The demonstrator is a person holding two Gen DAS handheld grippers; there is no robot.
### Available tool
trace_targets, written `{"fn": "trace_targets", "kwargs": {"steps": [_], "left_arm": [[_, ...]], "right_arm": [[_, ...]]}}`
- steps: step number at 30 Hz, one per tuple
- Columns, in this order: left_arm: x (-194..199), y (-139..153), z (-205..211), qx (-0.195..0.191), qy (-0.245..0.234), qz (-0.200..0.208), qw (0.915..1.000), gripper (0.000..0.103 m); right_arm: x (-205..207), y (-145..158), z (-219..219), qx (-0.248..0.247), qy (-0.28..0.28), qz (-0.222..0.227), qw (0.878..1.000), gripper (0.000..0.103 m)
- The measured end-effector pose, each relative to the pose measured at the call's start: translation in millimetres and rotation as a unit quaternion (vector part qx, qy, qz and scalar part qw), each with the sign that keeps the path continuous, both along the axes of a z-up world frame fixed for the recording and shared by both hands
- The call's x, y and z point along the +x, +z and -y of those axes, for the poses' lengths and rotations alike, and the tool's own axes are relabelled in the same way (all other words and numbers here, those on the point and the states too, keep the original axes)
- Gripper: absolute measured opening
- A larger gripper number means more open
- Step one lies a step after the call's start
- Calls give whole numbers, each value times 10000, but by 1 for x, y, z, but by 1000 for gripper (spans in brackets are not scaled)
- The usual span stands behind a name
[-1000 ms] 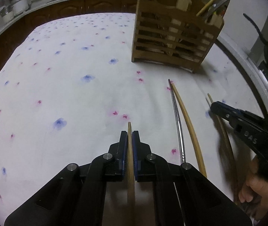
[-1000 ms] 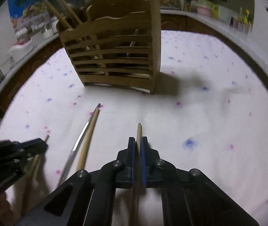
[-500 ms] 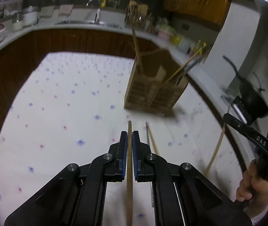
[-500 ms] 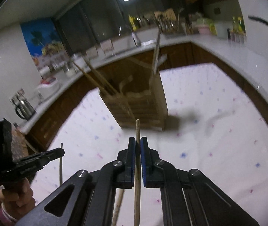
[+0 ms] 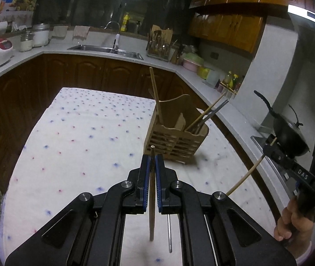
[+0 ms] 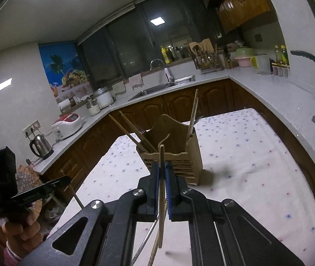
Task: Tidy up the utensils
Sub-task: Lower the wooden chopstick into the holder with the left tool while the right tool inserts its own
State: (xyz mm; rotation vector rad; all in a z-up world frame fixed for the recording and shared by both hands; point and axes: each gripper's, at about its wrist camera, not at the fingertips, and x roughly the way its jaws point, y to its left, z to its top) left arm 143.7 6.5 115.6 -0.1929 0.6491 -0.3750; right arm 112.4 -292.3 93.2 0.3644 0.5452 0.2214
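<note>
Two chopsticks in transit: left gripper point(image 5: 152, 166) clenched on wooden chopstick point(image 5: 151, 199); right gripper point(image 6: 161, 173) clenched on another point(image 6: 161, 199). Wooden holder point(image 6: 172, 153) ahead, several chopsticks inside. Metal chopstick point(image 5: 169, 232) below, unsorted.

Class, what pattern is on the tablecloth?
White tablecloth with small blue and red dots; clearest in the left wrist view.

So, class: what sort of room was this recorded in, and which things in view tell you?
Very likely a home kitchen. A sink with a tap is set into an L-shaped counter over wooden cabinets, an electric kettle stands on the counter, and a black wok sits to the side.
</note>
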Motion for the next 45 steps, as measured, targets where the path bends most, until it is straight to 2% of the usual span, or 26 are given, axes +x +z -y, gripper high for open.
{"fn": "trace_targets", "kwargs": {"steps": [14, 24, 36, 41, 45], "left_arm": [[3, 6, -4, -95, 106, 66, 9999, 4], [15, 39, 0, -368, 200, 491, 9979, 4], [66, 108, 27, -618, 369, 1536, 9855, 4], [103, 109, 37, -697, 633, 1625, 9822, 4], [124, 93, 48, -621, 771, 1504, 9837, 4]], "right_arm": [[1, 2, 5, 51, -49, 21, 10000, 5], [15, 18, 12, 28, -174, 240, 9996, 5], [58, 75, 35, 38, -651, 1084, 9920, 5], [87, 86, 39, -8, -915, 1345, 9867, 5], [106, 74, 37, -56, -1009, 1330, 9859, 5]]}}
